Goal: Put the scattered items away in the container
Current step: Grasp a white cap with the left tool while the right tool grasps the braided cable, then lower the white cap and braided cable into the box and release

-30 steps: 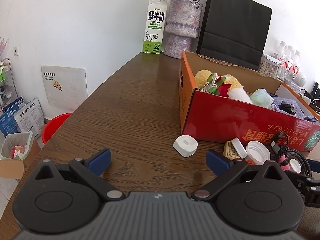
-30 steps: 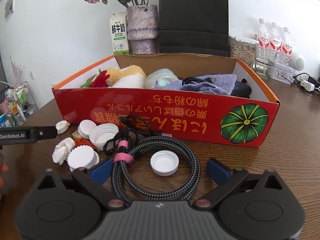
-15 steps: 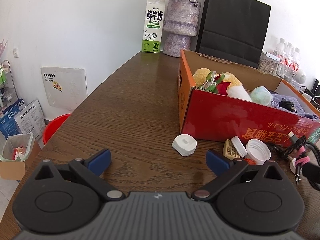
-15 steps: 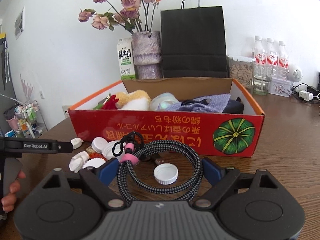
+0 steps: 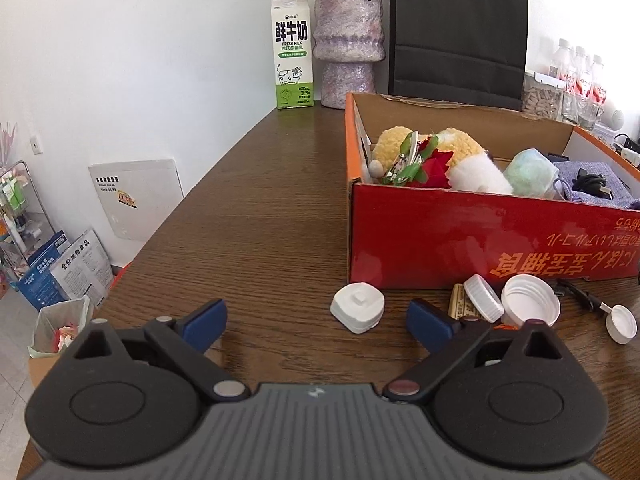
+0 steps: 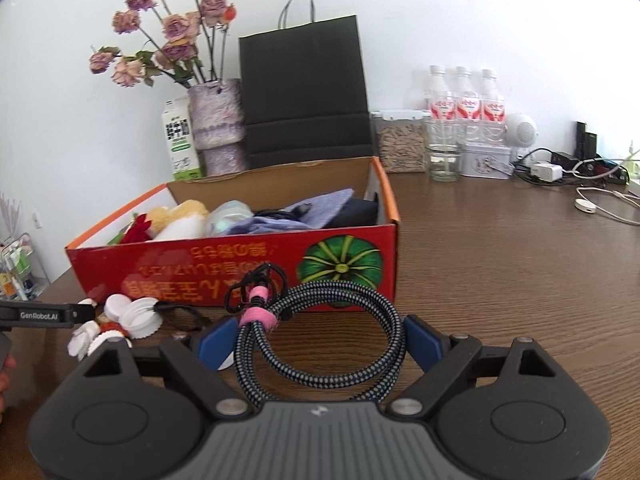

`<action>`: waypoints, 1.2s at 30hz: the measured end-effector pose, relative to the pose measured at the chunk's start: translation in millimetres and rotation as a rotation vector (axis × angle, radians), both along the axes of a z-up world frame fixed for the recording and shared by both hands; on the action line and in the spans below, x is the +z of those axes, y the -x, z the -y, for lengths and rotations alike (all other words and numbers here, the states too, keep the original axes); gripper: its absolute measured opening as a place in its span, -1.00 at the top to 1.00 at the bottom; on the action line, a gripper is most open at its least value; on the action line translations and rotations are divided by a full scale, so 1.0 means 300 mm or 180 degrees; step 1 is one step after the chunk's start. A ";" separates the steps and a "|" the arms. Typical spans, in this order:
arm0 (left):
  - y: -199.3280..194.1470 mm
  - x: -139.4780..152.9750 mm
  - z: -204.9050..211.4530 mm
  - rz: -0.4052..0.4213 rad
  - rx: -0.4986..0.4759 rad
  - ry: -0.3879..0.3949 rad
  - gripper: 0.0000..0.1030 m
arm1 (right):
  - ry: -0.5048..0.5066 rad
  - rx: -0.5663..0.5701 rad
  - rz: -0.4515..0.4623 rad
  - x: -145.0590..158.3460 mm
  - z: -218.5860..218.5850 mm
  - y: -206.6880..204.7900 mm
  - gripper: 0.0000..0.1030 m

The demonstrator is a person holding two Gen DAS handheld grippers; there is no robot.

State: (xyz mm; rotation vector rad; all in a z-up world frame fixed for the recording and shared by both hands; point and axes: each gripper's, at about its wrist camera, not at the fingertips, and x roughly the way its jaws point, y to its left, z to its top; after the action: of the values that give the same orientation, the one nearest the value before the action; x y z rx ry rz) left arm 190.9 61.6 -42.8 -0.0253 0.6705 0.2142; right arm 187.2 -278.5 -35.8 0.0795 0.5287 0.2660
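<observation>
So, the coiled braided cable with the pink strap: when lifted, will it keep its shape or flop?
It probably keeps its loop, since the pink strap binds the braided cable at one side. The unbound side may sag, as the braid looks flexible. The thin black end beyond the strap could dangle and catch the red box.

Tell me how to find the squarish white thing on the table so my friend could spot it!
Start at the big red box on the brown table. Look on the table just off its front left corner, left of the pile of round white caps. The squarish white piece lies there by itself, chunky, with rounded corners and a small square bump on top, unlike the round caps.
</observation>
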 end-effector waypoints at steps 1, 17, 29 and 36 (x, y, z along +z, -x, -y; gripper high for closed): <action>-0.002 -0.001 0.000 0.0005 -0.0022 0.0029 -0.72 | -0.0011 -0.0002 -0.0017 -0.003 0.004 -0.003 -0.72; 0.043 0.020 0.016 0.0155 -0.0053 0.0079 0.45 | 0.0022 0.0053 0.0059 0.004 -0.016 0.014 -0.72; 0.158 0.101 -0.025 0.0555 0.0029 0.0241 0.45 | -0.0017 0.0187 0.0607 0.074 -0.023 0.104 -0.72; 0.156 0.238 0.019 0.0974 -0.0084 0.0327 0.45 | -0.0023 0.0253 0.0961 0.200 -0.072 0.083 -0.72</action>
State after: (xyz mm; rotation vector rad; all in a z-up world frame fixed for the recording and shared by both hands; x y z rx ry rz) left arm 144.2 55.8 28.6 -0.1449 0.3761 0.1461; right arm 162.2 -256.9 24.1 0.0244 0.2311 0.3509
